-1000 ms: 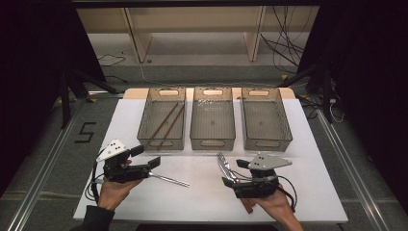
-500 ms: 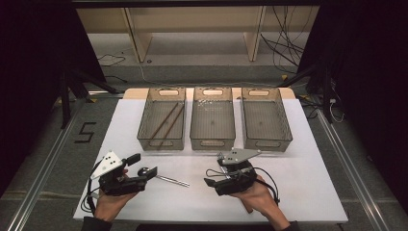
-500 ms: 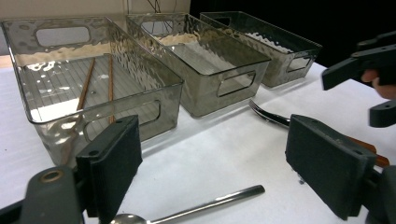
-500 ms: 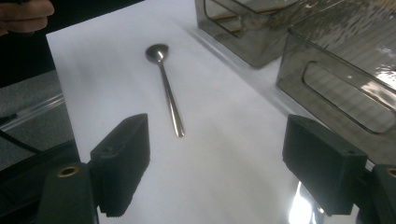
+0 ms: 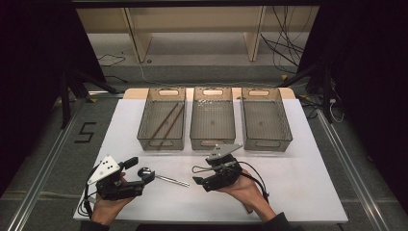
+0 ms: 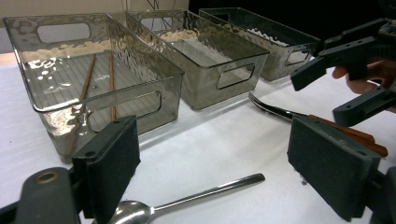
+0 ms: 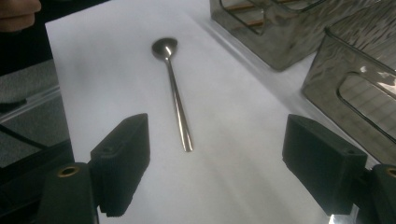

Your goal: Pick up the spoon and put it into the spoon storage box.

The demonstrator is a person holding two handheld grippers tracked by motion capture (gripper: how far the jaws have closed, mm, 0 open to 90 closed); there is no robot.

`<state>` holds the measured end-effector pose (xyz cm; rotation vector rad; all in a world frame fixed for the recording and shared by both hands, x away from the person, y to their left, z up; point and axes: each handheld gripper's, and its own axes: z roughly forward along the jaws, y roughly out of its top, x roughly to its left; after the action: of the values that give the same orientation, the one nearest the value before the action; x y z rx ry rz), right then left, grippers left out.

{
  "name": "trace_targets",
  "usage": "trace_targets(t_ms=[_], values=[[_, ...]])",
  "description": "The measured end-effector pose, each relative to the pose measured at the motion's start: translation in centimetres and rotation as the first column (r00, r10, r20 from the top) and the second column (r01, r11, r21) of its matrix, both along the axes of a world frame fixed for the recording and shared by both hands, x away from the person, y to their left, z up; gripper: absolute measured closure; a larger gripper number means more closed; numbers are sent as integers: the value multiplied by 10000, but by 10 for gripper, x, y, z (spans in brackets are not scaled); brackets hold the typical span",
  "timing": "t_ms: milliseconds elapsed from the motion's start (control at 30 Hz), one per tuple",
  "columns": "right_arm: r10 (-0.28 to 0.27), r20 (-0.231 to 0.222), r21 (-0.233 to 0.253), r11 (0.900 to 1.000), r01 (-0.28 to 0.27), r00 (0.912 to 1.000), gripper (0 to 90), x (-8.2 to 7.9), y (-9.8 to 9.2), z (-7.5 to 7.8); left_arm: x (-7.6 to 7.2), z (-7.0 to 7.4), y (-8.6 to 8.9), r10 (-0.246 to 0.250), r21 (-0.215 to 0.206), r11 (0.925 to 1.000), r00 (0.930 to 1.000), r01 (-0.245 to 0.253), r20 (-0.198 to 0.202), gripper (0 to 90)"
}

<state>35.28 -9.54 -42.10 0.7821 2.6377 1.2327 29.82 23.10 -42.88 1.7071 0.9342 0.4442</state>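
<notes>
We count three smoked-clear plastic bins in a row at the far half of the white table (image 5: 308,192), two chopsticks, one spoon, one fork and two hand-held grippers.

Left bin (image 5: 162,126): it holds both brown chopsticks (image 5: 166,121), lying on the floor of the bin and running from about 1 o'clock to 7 o'clock in the high view. Middle bin (image 5: 212,124): we see no utensil in it, only glare specks near its far wall. Right bin (image 5: 265,123): we see nothing in it.

The spoon (image 5: 161,177) lies flat on the table at the near left, its bowl toward 9 o'clock and its handle toward 3 o'clock. In the left gripper view the bowl sits low between the jaws, touching neither pad. The fork (image 6: 299,115), steel tines with a brown wooden handle, lies on the table under the right gripper, tines toward the middle bin.

The left gripper (image 5: 136,168) is held low at the near left edge, aimed toward 2 o'clock, jaws spread wide around the spoon's bowl end. The right gripper (image 5: 198,175) is held near table centre, just in front of the middle bin, aimed toward 9 o'clock at the spoon's handle tip; its jaws are spread and hold nothing. The hand wraps it from behind.
</notes>
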Motion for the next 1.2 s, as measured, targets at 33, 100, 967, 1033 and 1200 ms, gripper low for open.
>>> trace_targets(t_ms=[33,100,967,1033,1200], values=[[39,-55,-69,10000,-40,10000,244,2,3,-1,0,0,0,24,-8,10000,10000,-24,-12,164],[151,-85,-224,9996,-153,9998,247,5,8,-3,0,-1,0,44,-42,10000,10000,-44,5,163],[1652,-526,-1453,9745,-1712,9849,404,32,94,-27,-10,-2,5,274,66,9996,9994,-276,194,162],[1665,-604,-1475,9737,-1738,9842,418,33,98,-28,-10,-2,5,276,62,9996,9993,-278,234,161],[1711,-819,-1698,9684,-1829,9818,447,35,105,-32,-10,-2,6,268,51,9996,9994,-269,209,160]])
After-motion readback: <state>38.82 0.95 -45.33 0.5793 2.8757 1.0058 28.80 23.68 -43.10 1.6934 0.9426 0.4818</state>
